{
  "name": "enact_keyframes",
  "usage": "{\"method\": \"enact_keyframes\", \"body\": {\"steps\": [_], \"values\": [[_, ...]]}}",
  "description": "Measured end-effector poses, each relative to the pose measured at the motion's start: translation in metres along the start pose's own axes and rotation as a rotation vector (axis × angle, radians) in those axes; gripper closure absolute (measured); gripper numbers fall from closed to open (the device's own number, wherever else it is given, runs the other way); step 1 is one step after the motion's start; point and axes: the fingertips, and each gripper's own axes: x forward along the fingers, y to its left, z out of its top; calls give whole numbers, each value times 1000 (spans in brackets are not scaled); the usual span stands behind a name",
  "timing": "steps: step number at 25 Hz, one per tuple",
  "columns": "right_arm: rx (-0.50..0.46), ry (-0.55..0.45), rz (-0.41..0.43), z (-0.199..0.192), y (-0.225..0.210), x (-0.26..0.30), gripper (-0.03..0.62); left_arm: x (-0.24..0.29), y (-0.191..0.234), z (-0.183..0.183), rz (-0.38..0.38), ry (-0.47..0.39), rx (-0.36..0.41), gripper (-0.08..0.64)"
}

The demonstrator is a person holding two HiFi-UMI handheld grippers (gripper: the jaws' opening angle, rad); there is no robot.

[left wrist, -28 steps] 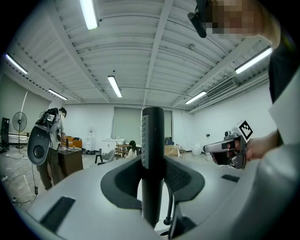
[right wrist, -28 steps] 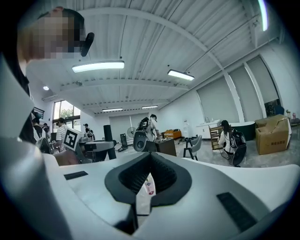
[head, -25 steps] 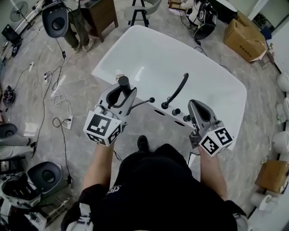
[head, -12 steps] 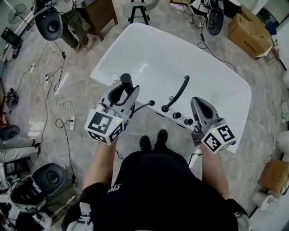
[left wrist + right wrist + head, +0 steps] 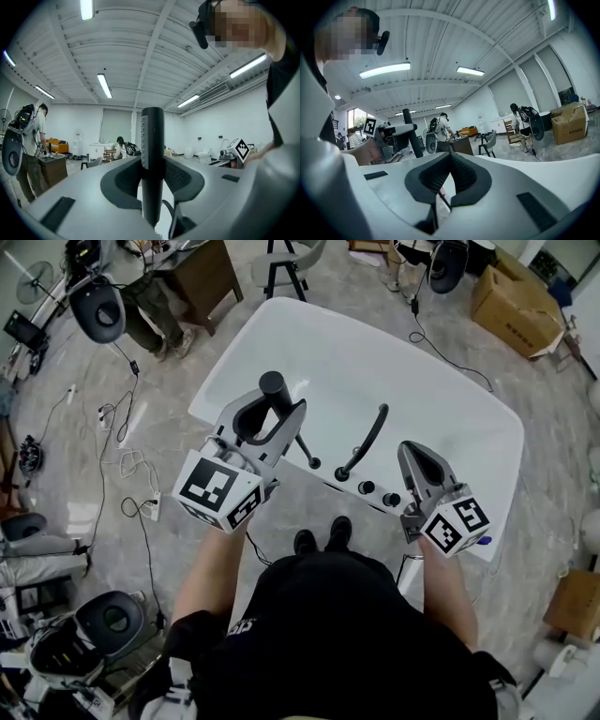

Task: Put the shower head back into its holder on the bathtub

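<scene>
We clamp the slim black cylindrical shower head (image 5: pixel 152 140) upright in the left gripper's (image 5: pixel 281 413) fingers, at 10 o'clock from the curved black spout (image 5: pixel 367 435) above the white bathtub (image 5: pixel 450 399), probably so it can drop into its holder. The right gripper's (image 5: pixel 412 454) fingers are pressed together and empty.

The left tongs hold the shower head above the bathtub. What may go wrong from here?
1. The left tongs pinch only the slim handle of the shower head, so it might twist or slip.
2. The faucet and knobs crowd the bathtub rim, so it might knock them.

White bathtub (image 5: pixel 412 352), black shower head (image 5: pixel 275 386) — grey, veined floor (image 5: pixel 173 442).
</scene>
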Motion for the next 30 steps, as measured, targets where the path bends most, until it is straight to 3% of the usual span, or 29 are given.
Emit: {"method": "enact_keyframes", "body": {"steps": [7,14,30], "values": [[27,51,-25,-10,-11,1,578,21,-2,-24,-15,48,-18,420],[40,75,-15,-33,-22,5,578,38,4,-102,-11,183,-98,420],[141,176,-79,-105,-50,1,578,75,-6,-267,-62,446,-237,419]]}}
